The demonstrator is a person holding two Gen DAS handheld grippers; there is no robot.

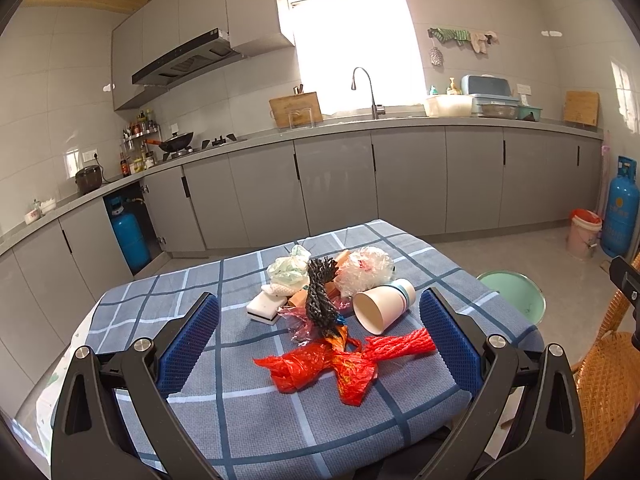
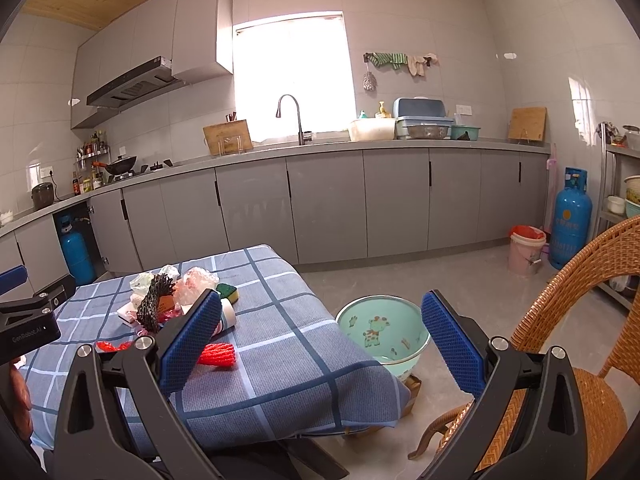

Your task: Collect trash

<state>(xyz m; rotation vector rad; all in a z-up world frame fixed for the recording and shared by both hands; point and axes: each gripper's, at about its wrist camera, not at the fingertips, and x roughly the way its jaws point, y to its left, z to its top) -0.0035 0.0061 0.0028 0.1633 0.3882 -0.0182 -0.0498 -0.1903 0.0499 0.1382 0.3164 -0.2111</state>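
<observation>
**A:** Left wrist view first: trash heaped mid-surface. Red plastic bag (image 1: 316,368) nearest, crumpled flat, with red foam netting (image 1: 400,343) just beside it at 3 o'clock.

**B:** Behind those?

**A:** Black netting (image 1: 322,298) running toward 12 o'clock, white paper cup (image 1: 382,306) tipped on its side at 2 o'clock, mouth facing the camera. White sponge block (image 1: 264,308) at 10 o'clock. Farther back, pale green bag (image 1: 288,270) and clear crinkled wrap (image 1: 364,268), touching the rest of the heap.

**B:** Left gripper (image 1: 319,330)?

**A:** Spread wide, blue-padded fingers (image 1: 192,340) flanking the heap, gripping nothing, apart from every piece.

**B:** Right wrist view?

**A:** Same heap seen at 10 o'clock, partly hidden behind the near finger; yellow-green scouring sponge (image 2: 227,292) visible at its far edge. Right gripper (image 2: 320,336) likewise spread wide and bare, left finger over the surface, right finger over the floor side.

**B:** Around the heap?

**A:** Blue checked tablecloth (image 1: 280,420) covering the surface. Mint green basin (image 2: 380,332) with a giraffe picture, low beside the surface's edge at 3 o'clock, resting on something boxy. Wicker chair (image 2: 580,360) farther toward 4 o'clock. Pink bucket (image 2: 526,252) and blue gas cylinder (image 2: 570,220) well apart, by the grey cabinets.
</observation>
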